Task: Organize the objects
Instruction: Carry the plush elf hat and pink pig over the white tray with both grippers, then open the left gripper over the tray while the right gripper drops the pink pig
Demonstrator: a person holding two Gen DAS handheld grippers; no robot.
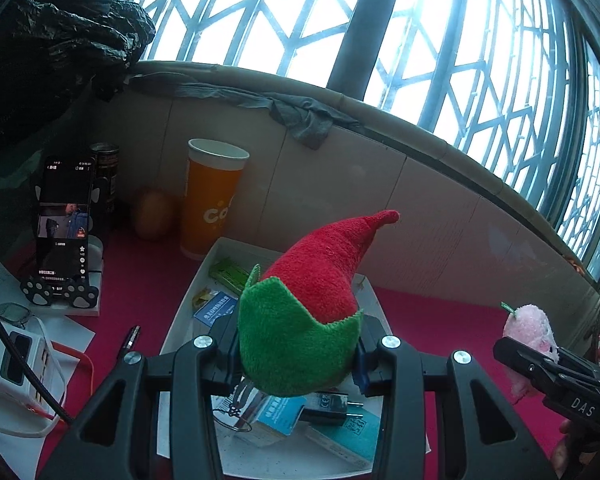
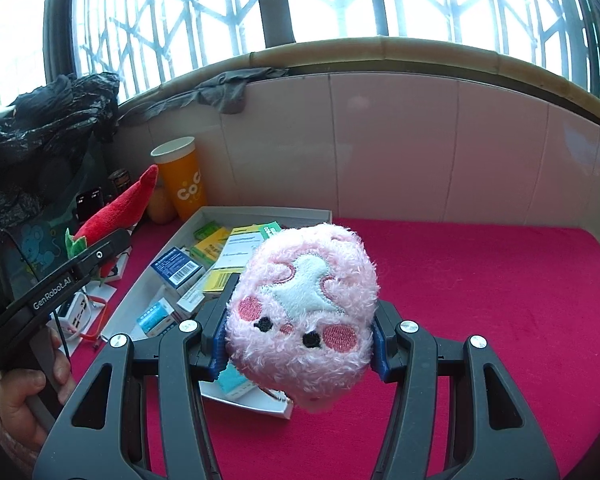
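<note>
My left gripper (image 1: 298, 354) is shut on a plush chili pepper (image 1: 320, 280), red with a green cap, which it holds above a white tray (image 1: 180, 320) of small boxes. My right gripper (image 2: 300, 344) is shut on a fluffy pink plush toy (image 2: 304, 312) with an embroidered face, raised over the red cloth beside the tray (image 2: 260, 213). In the left wrist view the pink toy (image 1: 530, 328) and the right gripper show at the far right. In the right wrist view the chili (image 2: 116, 212) and the left gripper show at the left, held by a hand (image 2: 16, 408).
An orange paper cup (image 1: 212, 200) stands behind the tray by the tiled wall. A phone on a paw-print stand (image 1: 64, 220), a dark can (image 1: 106, 172), a white power strip (image 1: 16, 364), a pen (image 1: 129, 342) and black bags (image 1: 52, 40) crowd the left. Red cloth (image 2: 480, 300) stretches right of the tray.
</note>
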